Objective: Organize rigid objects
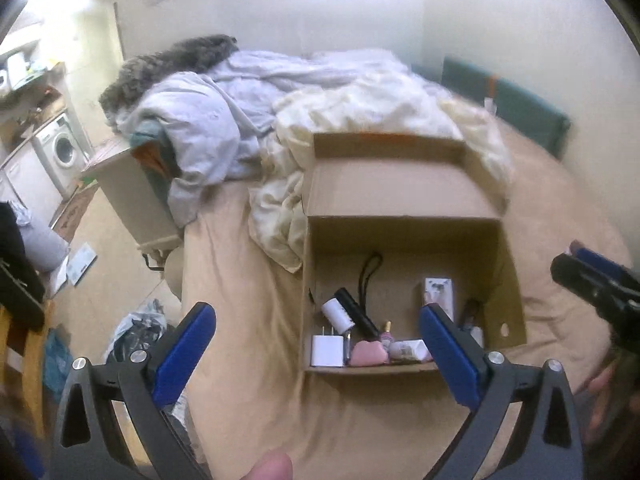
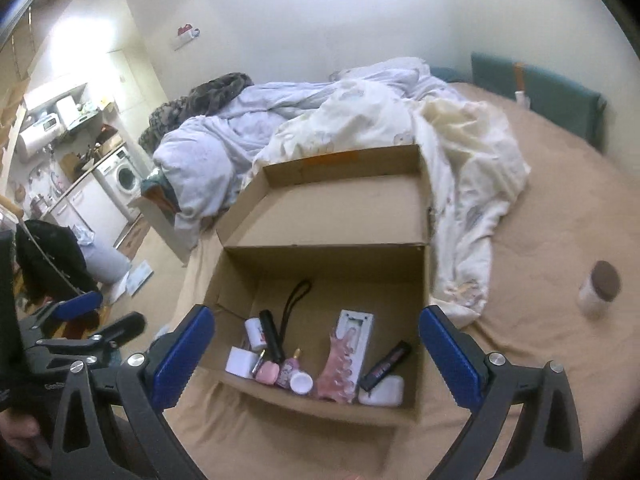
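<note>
An open cardboard box (image 1: 404, 196) (image 2: 328, 216) sits on the bed with its lid folded back. Inside lie several small items: a white charger (image 1: 327, 350) (image 2: 241, 361), a black flashlight with a strap (image 1: 358, 312) (image 2: 271, 336), a pink case (image 1: 368, 353) (image 2: 267, 372), a white packet (image 2: 354, 334) and a black tube (image 2: 386, 365). My left gripper (image 1: 316, 336) is open and empty above the box's near edge. My right gripper (image 2: 316, 336) is open and empty over the box. A white jar with a brown lid (image 2: 600, 286) stands on the sheet to the right.
Crumpled white and grey bedding (image 2: 360, 120) lies behind the box. A green headboard cushion (image 2: 560, 92) stands at the far right. The bed's left edge drops to a cluttered floor with a bag (image 1: 136, 328), a chair (image 1: 20, 320) and a washing machine (image 1: 62, 148).
</note>
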